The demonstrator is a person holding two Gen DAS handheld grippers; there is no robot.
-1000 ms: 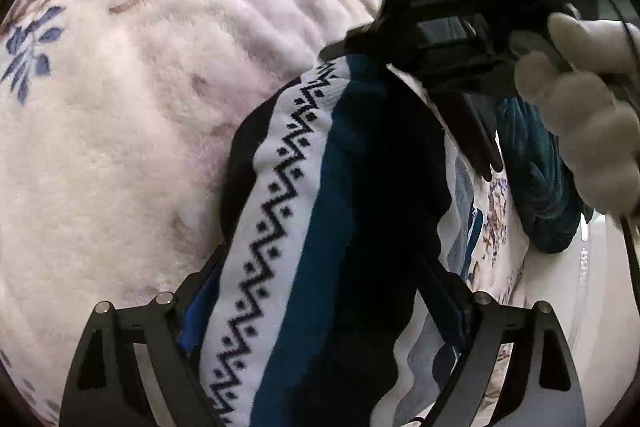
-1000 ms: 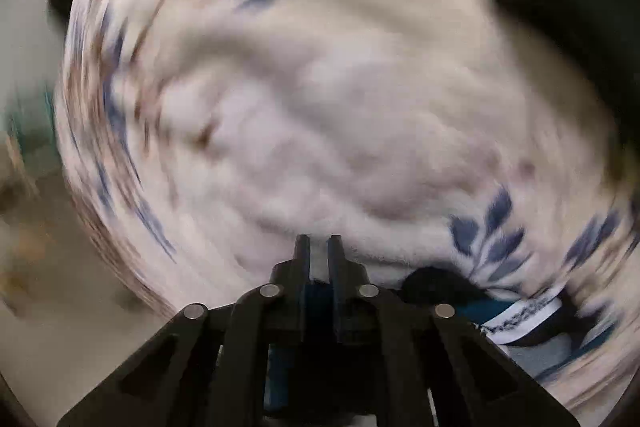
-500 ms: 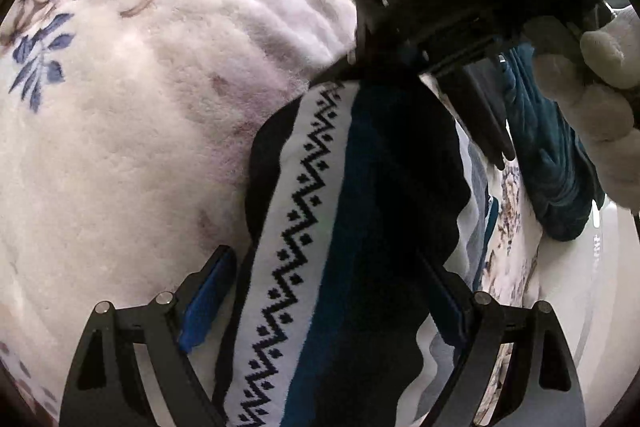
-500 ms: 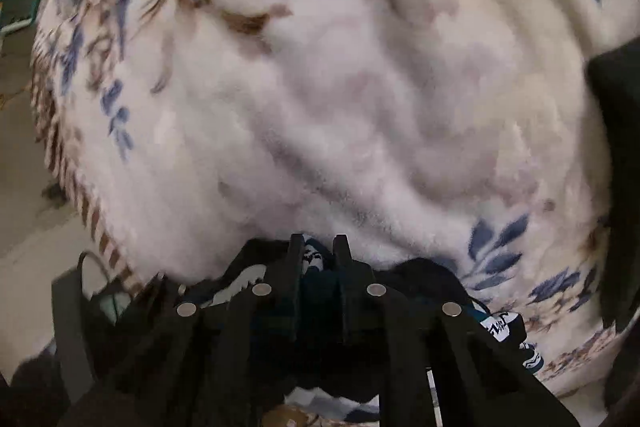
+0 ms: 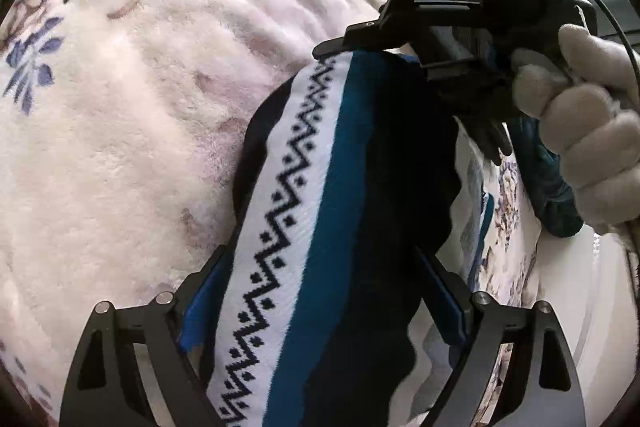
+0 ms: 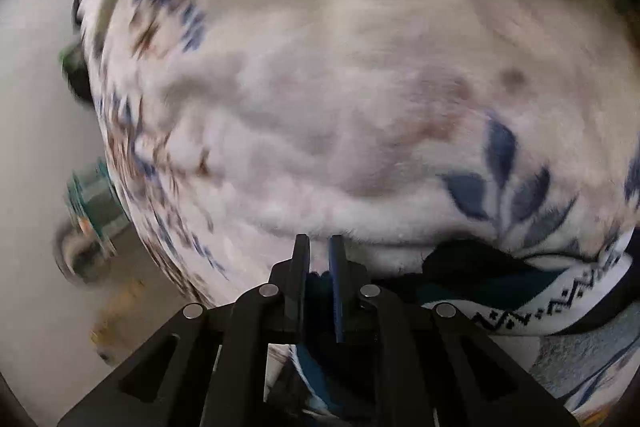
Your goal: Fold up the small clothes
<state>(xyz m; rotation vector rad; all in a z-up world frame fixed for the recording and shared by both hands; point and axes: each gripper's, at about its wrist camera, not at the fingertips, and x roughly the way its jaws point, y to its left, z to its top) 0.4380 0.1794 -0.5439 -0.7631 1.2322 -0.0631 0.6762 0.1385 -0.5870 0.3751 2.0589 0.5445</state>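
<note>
A striped garment (image 5: 320,167) in black, teal and white with a black zigzag band stretches from my left gripper (image 5: 318,255) up to my right gripper (image 5: 360,47). The left jaws stand wide open. The cloth runs between the blue pads (image 5: 200,307) without being pinched. A gloved hand (image 5: 592,139) holds the right gripper, whose narrow jaws pinch the garment's top edge and are opening slightly. In the right wrist view dark teal cloth sits between the fingers of the right gripper (image 6: 318,243), and the zigzag band (image 6: 560,291) trails off to the right.
Everything lies on a white fleece blanket (image 5: 140,107) printed with blue and brown flowers, blurred in the right wrist view (image 6: 360,87). A teal cloth (image 5: 552,187) sits at the blanket's right edge. Pale floor (image 6: 36,147) and a blurred teal object (image 6: 92,195) lie beyond the left edge.
The right gripper swung in over the garment's top, then back up and to the right, keeping hold of the edge. The left gripper stayed put with the cloth between its open jaws.
</note>
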